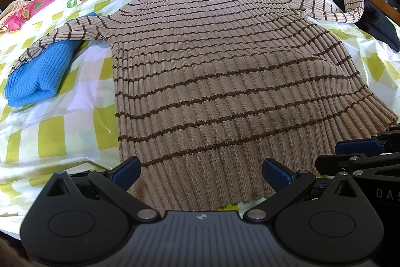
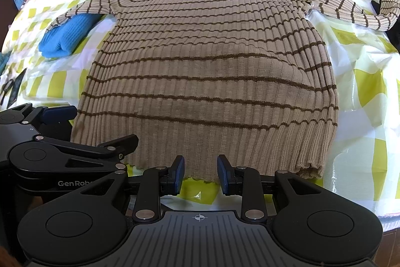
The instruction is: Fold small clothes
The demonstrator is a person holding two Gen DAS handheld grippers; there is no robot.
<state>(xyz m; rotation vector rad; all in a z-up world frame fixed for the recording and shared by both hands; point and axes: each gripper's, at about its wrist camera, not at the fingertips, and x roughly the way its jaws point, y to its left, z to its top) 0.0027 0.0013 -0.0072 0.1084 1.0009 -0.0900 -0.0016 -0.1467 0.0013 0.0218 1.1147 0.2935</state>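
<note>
Tan ribbed sweater with brown stripes (image 1: 225,81) flat on bed's yellow-checked sheet (image 1: 50,131), sleeves spread.
Left tool (image 1: 201,173) wide, right tool (image 2: 200,174) narrower; both empty at near hem. Folded blue knit (image 1: 37,76) far left.

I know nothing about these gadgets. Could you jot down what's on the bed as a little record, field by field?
Surface: bed with a yellow-checked cover
Main garment: tan striped sweater, spread flat, neck at the far side
Sleeves: spread out to both sides; left sleeve lies over the blue knit
Other clothes: folded blue knit; dark garment at the right sleeve's end
Left gripper: open, over the hem
Right gripper: open, at the hem, holding nothing
</note>
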